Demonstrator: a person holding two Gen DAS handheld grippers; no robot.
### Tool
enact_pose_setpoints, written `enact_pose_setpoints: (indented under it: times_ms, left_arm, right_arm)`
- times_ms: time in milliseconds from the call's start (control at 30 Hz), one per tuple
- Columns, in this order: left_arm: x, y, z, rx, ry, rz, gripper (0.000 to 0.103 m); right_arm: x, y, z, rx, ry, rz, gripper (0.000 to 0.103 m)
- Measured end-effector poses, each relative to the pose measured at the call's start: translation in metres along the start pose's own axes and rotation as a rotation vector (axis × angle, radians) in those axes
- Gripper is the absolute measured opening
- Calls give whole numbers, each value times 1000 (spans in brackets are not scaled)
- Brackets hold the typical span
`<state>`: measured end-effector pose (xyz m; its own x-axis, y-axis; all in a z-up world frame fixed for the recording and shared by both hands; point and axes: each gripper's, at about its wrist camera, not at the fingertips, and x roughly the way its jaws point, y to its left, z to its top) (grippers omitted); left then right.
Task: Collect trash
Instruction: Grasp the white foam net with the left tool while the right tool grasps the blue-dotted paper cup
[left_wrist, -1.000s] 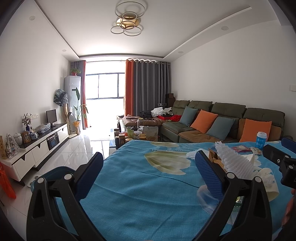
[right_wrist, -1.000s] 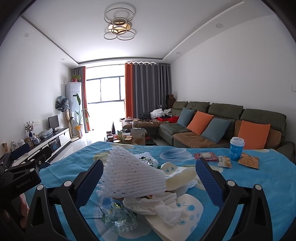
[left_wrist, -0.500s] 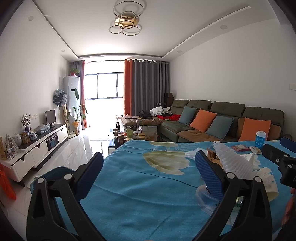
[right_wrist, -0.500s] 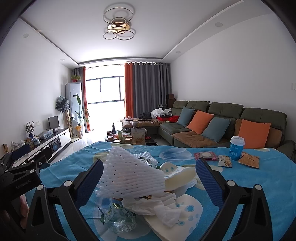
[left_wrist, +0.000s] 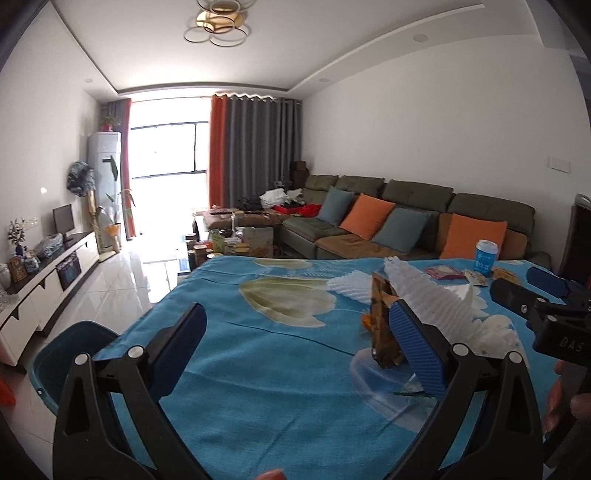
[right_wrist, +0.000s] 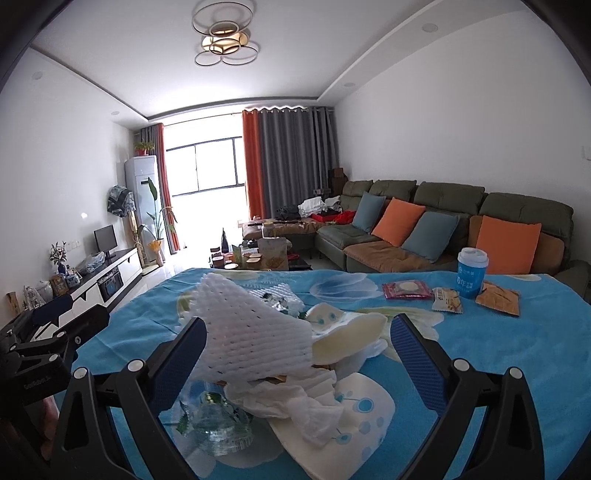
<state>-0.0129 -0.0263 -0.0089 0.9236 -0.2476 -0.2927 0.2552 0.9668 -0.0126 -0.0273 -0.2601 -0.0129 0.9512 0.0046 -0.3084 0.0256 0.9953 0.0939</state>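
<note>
The trash sits heaped on the blue tablecloth (right_wrist: 498, 354): a white foam net (right_wrist: 255, 339) on top, crumpled tissue (right_wrist: 295, 398) and clear plastic (right_wrist: 214, 432) beneath, with snack wrappers (right_wrist: 406, 290) and a blue cup (right_wrist: 472, 272) farther right. The right gripper (right_wrist: 295, 358) stands wide open, straddling the heap; the left gripper (left_wrist: 295, 350), equally wide and empty, hovers to the heap's left. Best to lower the right one and close on the foam net first (it is light and springy), gripping deep.
</note>
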Motion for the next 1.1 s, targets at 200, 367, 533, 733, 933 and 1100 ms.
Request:
enact_pose_setpoints:
  times_ms: [200,367,533,733,933,1100]
  left_arm:
    - [23,-21,-1,27,113,-204,98]
    - [42,-38,-2,47,170,-311,88]
    - [61,-46,-1,26,253,-430,61]
    - [73,-48,-8,-15,332,-516,21]
    - [71,-42,-8,-34,322,-515,12]
    - [66,-33,-5,-45,305,-503,12]
  right_arm:
    - [13,-26,-11,64,121,3,96]
    - [14,-36,-23,90,186,45,89]
    - [13,-39,-27,90,216,66,87]
    - [19,-72,-32,259,289,109,82]
    - [11,-88,-42,337,326,172,82]
    - [19,-89,-49,401,375,261,58]
